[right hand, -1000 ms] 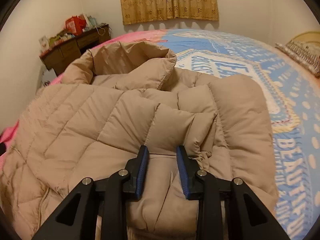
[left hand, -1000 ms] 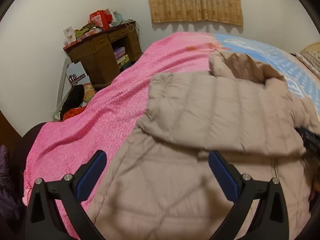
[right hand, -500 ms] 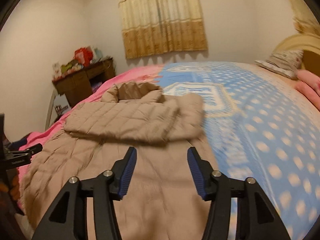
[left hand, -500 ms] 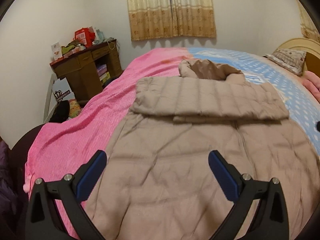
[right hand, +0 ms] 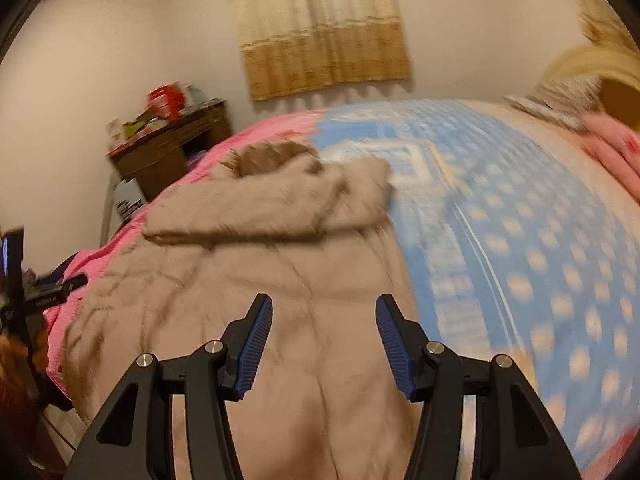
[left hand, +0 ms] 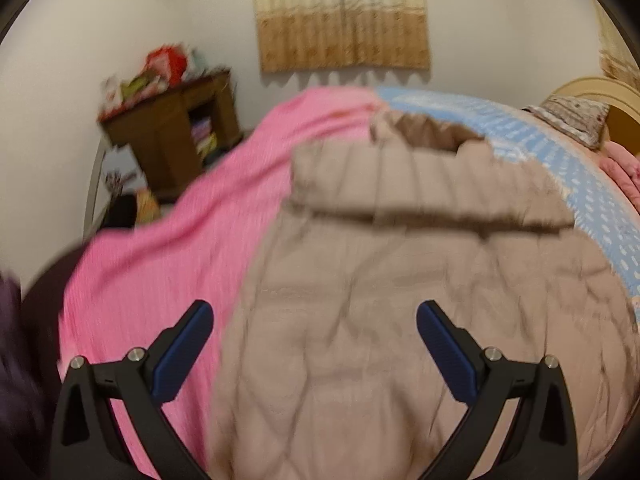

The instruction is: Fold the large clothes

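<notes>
A large beige quilted jacket lies spread on the bed, its sleeves folded across the chest and its hood at the far end. It also shows in the right wrist view. My left gripper is wide open and empty above the jacket's lower left part. My right gripper is open and empty above the jacket's lower right part. The left gripper's tool shows at the left edge of the right wrist view.
The bed has a pink cover on the left and a blue patterned sheet on the right. A cluttered brown desk stands by the far wall. Pillows lie by the headboard at right. A curtain hangs behind.
My right gripper let go of the jacket fold, opened and drew back toward the hem. My left gripper pulled back too. Both views are now blurred by motion.
</notes>
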Action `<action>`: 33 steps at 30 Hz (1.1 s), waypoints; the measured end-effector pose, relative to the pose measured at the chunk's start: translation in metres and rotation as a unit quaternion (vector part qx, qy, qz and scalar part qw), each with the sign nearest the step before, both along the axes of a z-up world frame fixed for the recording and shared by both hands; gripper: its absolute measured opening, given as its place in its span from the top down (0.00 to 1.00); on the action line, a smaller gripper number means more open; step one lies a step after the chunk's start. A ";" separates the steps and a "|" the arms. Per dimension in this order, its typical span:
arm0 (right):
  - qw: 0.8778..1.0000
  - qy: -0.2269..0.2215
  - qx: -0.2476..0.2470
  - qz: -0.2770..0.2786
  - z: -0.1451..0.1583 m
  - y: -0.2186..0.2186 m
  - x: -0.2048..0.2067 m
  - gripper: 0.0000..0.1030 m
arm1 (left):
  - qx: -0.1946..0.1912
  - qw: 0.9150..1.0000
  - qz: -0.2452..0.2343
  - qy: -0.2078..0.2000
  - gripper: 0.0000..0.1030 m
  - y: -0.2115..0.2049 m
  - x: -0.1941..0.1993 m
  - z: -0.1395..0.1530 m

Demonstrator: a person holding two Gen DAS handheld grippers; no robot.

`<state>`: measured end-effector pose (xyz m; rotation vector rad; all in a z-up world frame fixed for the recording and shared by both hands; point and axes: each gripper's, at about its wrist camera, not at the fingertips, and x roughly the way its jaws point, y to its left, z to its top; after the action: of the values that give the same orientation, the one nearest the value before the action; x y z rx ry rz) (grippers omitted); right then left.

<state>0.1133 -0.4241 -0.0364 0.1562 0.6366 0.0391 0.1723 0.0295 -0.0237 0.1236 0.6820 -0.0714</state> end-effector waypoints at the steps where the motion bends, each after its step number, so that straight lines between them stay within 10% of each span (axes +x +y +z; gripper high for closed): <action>1: 1.000 0.001 0.002 0.015 0.011 0.003 0.021 0.47 | 0.002 1.000 -0.006 -0.005 0.00 -0.001 0.009 0.009; 9: 0.995 0.038 -0.080 0.055 0.042 0.031 0.210 0.47 | -0.016 0.999 -0.028 0.006 0.00 -0.051 0.172 0.064; 22: 0.979 0.149 -0.133 0.041 -0.045 0.041 0.402 0.47 | -0.113 0.975 -0.004 0.189 0.04 -0.103 0.335 -0.033; 25: 0.977 0.137 -0.158 0.049 -0.046 0.046 0.403 0.98 | -0.103 0.977 -0.004 0.189 0.49 -0.107 0.337 -0.035; 27: 0.980 0.128 -0.146 0.048 -0.043 0.040 0.394 0.98 | -0.110 0.975 -0.025 0.190 0.85 -0.107 0.330 -0.035; 33: 0.991 0.113 -0.075 -0.003 -0.050 -0.005 0.360 0.99 | -0.130 0.984 -0.031 0.114 0.90 -0.078 0.279 -0.023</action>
<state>0.4733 -0.4290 -0.0864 0.0163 0.8619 -0.0323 0.4517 -0.0483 -0.0472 -0.1158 0.8914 -0.2362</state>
